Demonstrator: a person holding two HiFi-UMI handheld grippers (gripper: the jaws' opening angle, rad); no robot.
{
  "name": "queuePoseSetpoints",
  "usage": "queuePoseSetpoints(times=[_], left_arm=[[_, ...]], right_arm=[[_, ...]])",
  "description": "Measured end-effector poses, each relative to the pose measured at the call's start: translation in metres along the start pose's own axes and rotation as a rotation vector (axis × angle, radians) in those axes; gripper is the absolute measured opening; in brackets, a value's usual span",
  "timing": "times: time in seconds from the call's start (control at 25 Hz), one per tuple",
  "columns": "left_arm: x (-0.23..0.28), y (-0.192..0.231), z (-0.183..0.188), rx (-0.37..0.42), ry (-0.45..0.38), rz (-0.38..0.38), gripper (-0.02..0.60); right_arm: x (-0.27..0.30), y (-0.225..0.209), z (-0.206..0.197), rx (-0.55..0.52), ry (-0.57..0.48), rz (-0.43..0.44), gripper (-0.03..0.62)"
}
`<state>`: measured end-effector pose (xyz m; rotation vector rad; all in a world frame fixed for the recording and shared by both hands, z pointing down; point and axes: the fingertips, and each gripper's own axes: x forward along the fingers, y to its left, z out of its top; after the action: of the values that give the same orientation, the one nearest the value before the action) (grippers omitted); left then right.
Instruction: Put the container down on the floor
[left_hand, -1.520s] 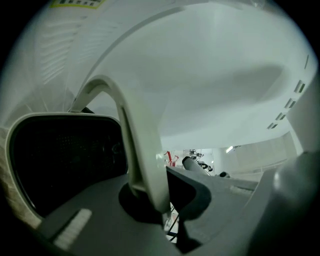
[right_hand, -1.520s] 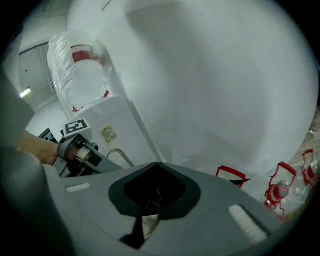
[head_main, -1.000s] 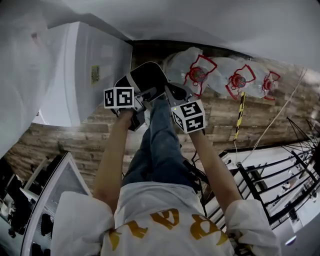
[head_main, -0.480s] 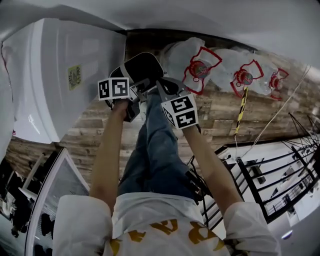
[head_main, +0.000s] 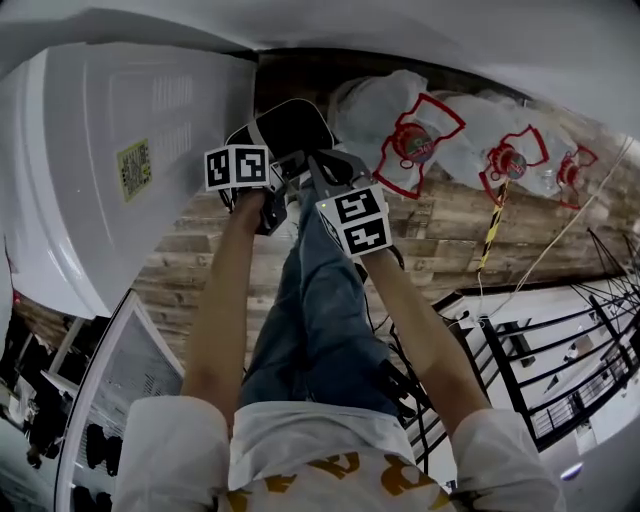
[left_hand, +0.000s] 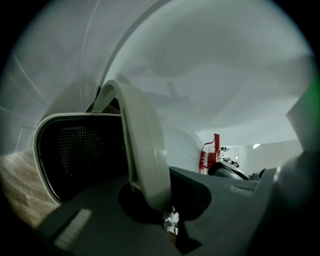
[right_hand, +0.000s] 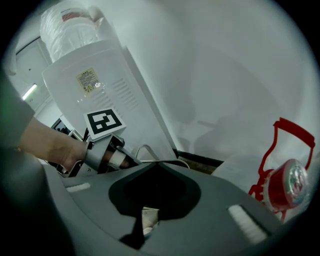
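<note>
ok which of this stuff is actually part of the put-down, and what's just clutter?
Job: container; left gripper, shut on its white handle; right gripper; floor.
Clutter: water dispenser; bagged water jugs; black rack; yellow-black strip.

Container (left_hand: 75, 160): black perforated body, white rim, arched white handle (left_hand: 142, 150) clamped.

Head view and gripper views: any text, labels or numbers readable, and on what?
Nothing reads clearly.
The yellow sticker on the white cabinet: print too small.
The red labels on the water jugs: blurred.
The yellow shirt print: cut off.
The marker cubes: patterns only, no words.
The container: no print seen.
</note>
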<state>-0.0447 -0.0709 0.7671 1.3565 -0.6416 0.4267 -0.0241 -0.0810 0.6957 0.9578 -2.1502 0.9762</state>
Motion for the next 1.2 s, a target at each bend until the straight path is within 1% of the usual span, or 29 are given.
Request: queuePoseSetpoints(times=[0.08,0.32,0.52,0.76,0.92,1.08,1.2], left_arm=[[0.006,0.008,0.004,0.002,0.001,0.004,0.0],[0.03,0.037,0.015,0.051,0.045,0.051,0.0],[0.05,0.055,0.027,0.088,0.059,0.085,0.0],[0.063,0.068,0.039,0.137,0.081,0.114,0.0],[0.071,0.078,0.042,0.164,0.09,0.141,0.0],[0.08,0.085,0.042,0.183,0.082,0.156,0.0],[0.086,0.091,0.042,0.195,0.09,0.168,0.0]], right_arm=[[0.008,-0.001,-0.004,-0.014,0.006,0.0,0.028],[0.039,-0.017,-0.024,0.027,0.034,-0.04,0.028],[0.057,-0.029,-0.037,0.056,0.059,-0.068,0.028],[0.074,-0.038,-0.043,0.077,0.058,-0.087,0.028],[0.082,-0.046,-0.052,0.084,0.09,-0.125,0.028],[0.088,-0.048,-0.061,0.086,0.108,-0.121,0.028],[0.09,-0.051,-0.066,0.095,0.122,-0.139,0.028]])
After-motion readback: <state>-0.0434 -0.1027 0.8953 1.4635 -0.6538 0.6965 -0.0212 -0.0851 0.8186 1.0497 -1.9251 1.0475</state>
